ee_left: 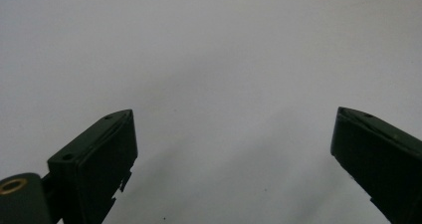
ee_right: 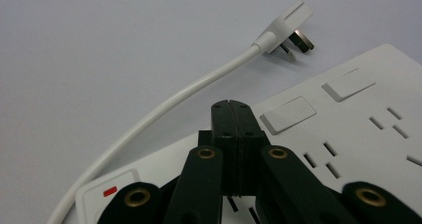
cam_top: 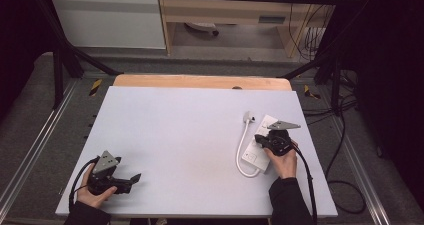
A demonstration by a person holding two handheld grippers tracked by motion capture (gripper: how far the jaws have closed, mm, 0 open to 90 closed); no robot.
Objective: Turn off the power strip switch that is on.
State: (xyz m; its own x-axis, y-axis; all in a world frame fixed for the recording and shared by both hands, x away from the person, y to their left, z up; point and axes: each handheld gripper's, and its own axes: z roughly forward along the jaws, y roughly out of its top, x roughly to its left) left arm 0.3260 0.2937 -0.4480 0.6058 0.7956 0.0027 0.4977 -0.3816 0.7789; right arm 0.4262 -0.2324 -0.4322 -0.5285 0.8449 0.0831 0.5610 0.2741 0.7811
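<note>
Black jaws of the right gripper (ee_right: 231,107) are sitting pressed together with nothing between them, their tips resting over the white power strip (ee_right: 348,134) in the right gripper view. In the high view the right gripper (cam_top: 261,138) is hovering at the right side of the bench (cam_top: 175,135), held by the person's right hand (cam_top: 284,160), and it is covering the middle of the power strip (cam_top: 252,157).

That strip is lying flat with its long axis running from near-left to far-right, the sockets and two rocker switches facing up. Its near end is carrying a small panel with a red mark (ee_right: 110,189). From that near end the white cable (cam_top: 240,152) is curving out to the left and then running toward the far side, ending in the plug (cam_top: 247,117), which is lying on the bench just left of the strip's far end with its metal pins (ee_right: 298,42) pointing toward the strip.

The strip's far-right corner is cut off in the right gripper view, and the gripper's linkage is hiding part of its near half.

At the near-left corner of the bench the left gripper (cam_top: 134,177) is resting in the left hand (cam_top: 92,192), pointing right. Its jaws are standing wide apart over bare bench surface.
</note>
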